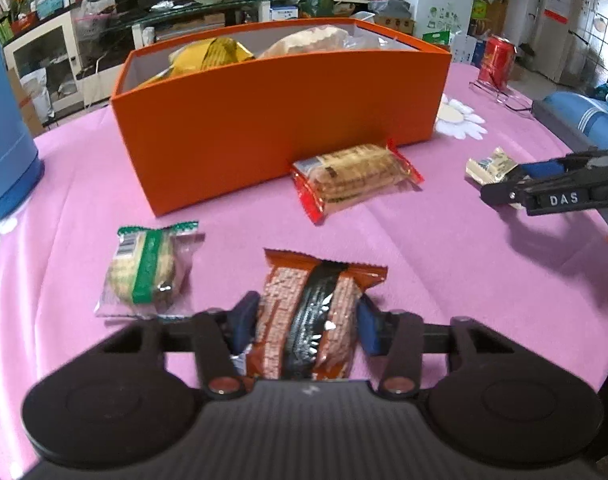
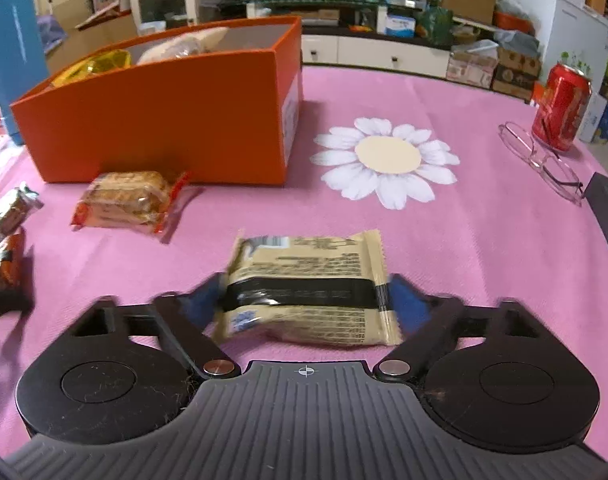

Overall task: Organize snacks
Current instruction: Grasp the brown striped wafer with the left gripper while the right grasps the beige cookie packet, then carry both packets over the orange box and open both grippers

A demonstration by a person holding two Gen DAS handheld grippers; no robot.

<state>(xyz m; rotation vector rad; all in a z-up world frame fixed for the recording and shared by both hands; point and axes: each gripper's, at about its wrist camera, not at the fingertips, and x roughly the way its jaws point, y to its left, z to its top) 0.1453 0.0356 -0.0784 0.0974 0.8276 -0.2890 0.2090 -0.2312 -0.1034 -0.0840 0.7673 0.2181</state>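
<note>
My left gripper [image 1: 307, 320] is shut on a brown and black snack pack [image 1: 307, 312], low over the pink tablecloth. My right gripper [image 2: 307, 300] is shut on a beige snack pack [image 2: 307, 292] with a black band; it shows at the right of the left wrist view [image 1: 488, 166]. An orange box [image 1: 280, 120] stands behind, holding a yellow bag [image 1: 212, 54] and a pale bag [image 1: 311, 40]. A red-edged cracker pack [image 1: 355, 176] lies against the box front. A green-striped biscuit pack [image 1: 148, 272] lies left of my left gripper.
A blue bottle [image 1: 4, 120] stands at the far left. A red can [image 2: 561, 106] and a pair of glasses [image 2: 543, 160] sit at the right. A daisy print [image 2: 385, 160] marks the cloth. A dark case [image 2: 607, 208] lies at the right edge.
</note>
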